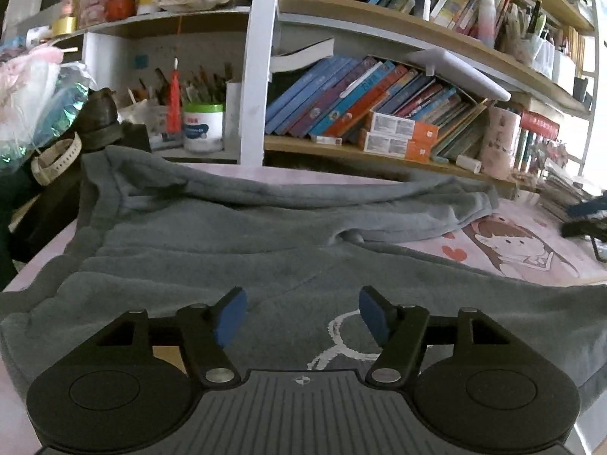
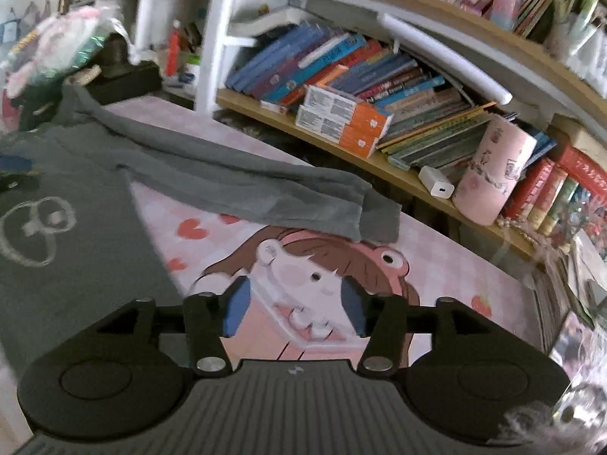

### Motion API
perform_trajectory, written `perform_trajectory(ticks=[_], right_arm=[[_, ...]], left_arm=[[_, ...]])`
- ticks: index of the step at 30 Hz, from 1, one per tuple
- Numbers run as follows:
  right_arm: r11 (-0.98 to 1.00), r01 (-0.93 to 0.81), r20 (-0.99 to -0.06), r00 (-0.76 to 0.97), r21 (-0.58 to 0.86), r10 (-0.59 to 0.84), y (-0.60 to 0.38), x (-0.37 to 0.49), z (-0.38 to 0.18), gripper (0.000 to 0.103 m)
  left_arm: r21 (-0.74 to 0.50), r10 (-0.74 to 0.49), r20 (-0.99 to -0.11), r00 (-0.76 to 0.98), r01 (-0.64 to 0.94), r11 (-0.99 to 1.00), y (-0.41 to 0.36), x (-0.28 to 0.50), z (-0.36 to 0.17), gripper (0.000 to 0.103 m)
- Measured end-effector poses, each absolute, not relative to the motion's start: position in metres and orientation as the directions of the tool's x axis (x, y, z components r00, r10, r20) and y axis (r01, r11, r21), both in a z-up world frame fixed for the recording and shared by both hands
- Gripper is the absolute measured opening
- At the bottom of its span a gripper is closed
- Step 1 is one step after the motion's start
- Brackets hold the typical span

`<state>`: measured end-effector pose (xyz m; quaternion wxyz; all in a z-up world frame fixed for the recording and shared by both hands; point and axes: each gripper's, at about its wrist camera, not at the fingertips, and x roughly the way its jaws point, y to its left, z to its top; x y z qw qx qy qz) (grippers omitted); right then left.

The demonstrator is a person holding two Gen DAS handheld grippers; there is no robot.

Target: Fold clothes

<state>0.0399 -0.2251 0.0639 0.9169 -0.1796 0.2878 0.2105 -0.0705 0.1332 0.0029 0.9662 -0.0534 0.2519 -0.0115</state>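
Pink cartoon desk mat [image 2: 303, 276] under me, crammed bookshelf [image 1: 379, 113] at 12 w/ pink cup [image 2: 493, 174] at 2. Grey sweatshirt [image 1: 265, 250] lies flat on mat, white line print up, one sleeve [image 2: 246, 185] stretched toward 2. My left gripper [image 1: 302, 313] hangs over its body, jaws spread, nothing held; right gripper [image 2: 295, 305] over bare mat, jaws spread too

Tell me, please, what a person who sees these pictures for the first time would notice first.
First comes the grey sweatshirt spread over the table, with a white line drawing on its chest and one long sleeve stretched out along the bookshelf side. Next is the pink cartoon girl on the desk mat, right under the open right gripper. The open left gripper hovers over the sweatshirt's chest, and crowded shelves of colourful books fill the background.
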Motion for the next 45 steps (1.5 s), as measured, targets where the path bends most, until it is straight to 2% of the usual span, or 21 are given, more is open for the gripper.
perform_trajectory(ticks=[1,3,5,13,16,17,18,19,23,30,34,38,41,45], right_arm=[[0.856,-0.478,-0.614,0.741,-0.196,0.273,-0.225,0.055,0.065,0.054],[0.887,-0.439,-0.631,0.731,-0.145,0.259,-0.228,0.09,0.068,0.056],[0.926,-0.372,-0.642,0.726,-0.064,0.247,-0.234,0.124,0.07,0.062],[0.983,-0.048,-0.703,0.693,0.176,0.16,-0.253,0.231,0.038,0.068],[0.959,0.03,-0.714,0.674,0.282,0.189,-0.259,0.248,0.025,0.068],[0.957,0.026,-0.714,0.672,0.288,0.197,-0.256,0.252,0.023,0.061],[0.961,0.011,-0.715,0.671,0.276,0.198,-0.252,0.254,0.022,0.028],[0.965,0.001,-0.714,0.672,0.263,0.194,-0.25,0.251,0.024,0.017],[0.977,-0.028,-0.713,0.68,0.209,0.172,-0.252,0.228,0.04,0.006],[0.991,-0.076,-0.706,0.696,0.113,0.133,-0.256,0.187,0.067,0.007],[0.994,-0.083,-0.711,0.694,0.077,0.113,-0.263,0.174,0.056,0.008],[0.995,-0.088,-0.717,0.691,0.043,0.092,-0.271,0.162,0.041,0.021],[0.996,-0.094,-0.693,0.718,-0.005,0.064,-0.268,0.165,0.04,0.023],[0.993,-0.05,-0.652,0.758,-0.105,-0.031,-0.263,0.165,0.047,0.038]], left_arm=[[-0.116,-0.051,-0.487,0.872,-0.006,0.993,0.135,-0.07,0.003,0.074],[-0.116,-0.034,-0.497,0.867,-0.027,0.993,0.136,-0.068,0.002,0.077],[-0.11,-0.016,-0.513,0.858,-0.048,0.993,0.137,-0.066,0.001,0.081],[-0.075,-0.012,-0.57,0.821,-0.037,0.996,0.132,-0.056,-0.004,0.092],[-0.053,-0.005,-0.579,0.816,-0.032,0.998,0.128,-0.056,-0.004,0.093],[-0.049,-0.003,-0.58,0.815,-0.031,0.998,0.128,-0.056,-0.005,0.094],[-0.045,-0.001,-0.581,0.814,-0.031,0.999,0.127,-0.056,-0.005,0.094],[-0.041,0.001,-0.583,0.813,-0.031,0.999,0.126,-0.056,-0.005,0.094],[-0.04,0.001,-0.581,0.814,-0.03,0.999,0.127,-0.056,-0.005,0.094],[-0.03,0.005,-0.581,0.814,-0.027,0.999,0.127,-0.056,-0.006,0.094],[-0.014,0.004,-0.587,0.81,-0.015,1.0,0.124,-0.055,-0.006,0.094],[-0.008,0.004,-0.589,0.808,-0.01,1.0,0.123,-0.054,-0.007,0.095],[-0.003,0.006,-0.59,0.807,-0.01,1.0,0.123,-0.054,-0.008,0.095],[0.02,0.019,-0.583,0.812,-0.009,1.0,0.119,-0.056,-0.008,0.095]])
